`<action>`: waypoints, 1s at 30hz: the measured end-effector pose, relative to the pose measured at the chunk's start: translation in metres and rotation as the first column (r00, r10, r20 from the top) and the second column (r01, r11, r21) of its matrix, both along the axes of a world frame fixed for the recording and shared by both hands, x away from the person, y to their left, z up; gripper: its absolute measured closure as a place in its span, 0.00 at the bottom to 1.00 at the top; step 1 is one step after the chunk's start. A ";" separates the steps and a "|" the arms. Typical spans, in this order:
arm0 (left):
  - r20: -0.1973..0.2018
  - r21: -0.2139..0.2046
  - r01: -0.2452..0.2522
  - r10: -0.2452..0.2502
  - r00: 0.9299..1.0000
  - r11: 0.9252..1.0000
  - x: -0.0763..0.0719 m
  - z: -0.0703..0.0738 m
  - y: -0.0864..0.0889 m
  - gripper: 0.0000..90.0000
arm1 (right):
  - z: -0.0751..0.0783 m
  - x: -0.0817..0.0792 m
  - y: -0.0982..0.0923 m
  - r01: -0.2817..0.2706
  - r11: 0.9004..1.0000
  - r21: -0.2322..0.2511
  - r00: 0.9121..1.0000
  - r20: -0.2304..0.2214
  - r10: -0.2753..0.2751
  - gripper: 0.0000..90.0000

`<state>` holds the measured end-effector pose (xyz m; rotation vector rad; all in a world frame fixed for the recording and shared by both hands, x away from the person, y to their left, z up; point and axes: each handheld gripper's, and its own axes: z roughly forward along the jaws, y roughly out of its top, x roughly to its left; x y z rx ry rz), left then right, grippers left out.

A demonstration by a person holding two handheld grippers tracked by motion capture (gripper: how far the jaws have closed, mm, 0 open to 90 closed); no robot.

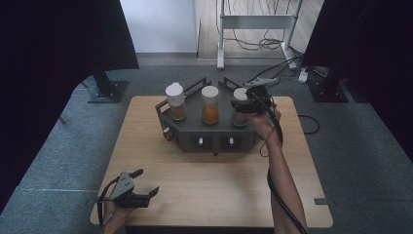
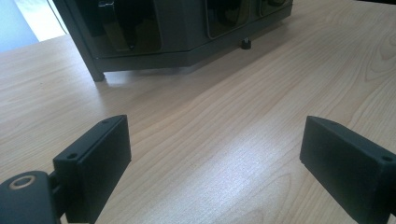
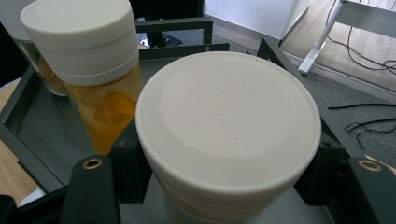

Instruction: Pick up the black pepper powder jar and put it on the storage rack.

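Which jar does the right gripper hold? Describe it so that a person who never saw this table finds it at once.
Look at the dark grey rack at the far side of the wooden table. Three white-lidded jars stand in a row on it. The held jar is the rightmost in the high view, and it alone has the black jaws of the right gripper closed around it, just under its lid.

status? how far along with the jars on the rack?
Done: right claw has closed on the right jar, just under its lid. In hand: that jar, still standing on the rack beside the middle jar and left jar. Left: lifting it out. Left claw is open over bare table.
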<state>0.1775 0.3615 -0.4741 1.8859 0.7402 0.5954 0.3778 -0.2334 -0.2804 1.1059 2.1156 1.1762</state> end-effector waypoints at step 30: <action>0.010 0.000 0.000 0.000 1.000 1.000 -0.002 0.001 0.000 0.10 | 0.011 -0.019 -0.006 -0.001 1.000 0.004 0.996 0.087 0.001 0.19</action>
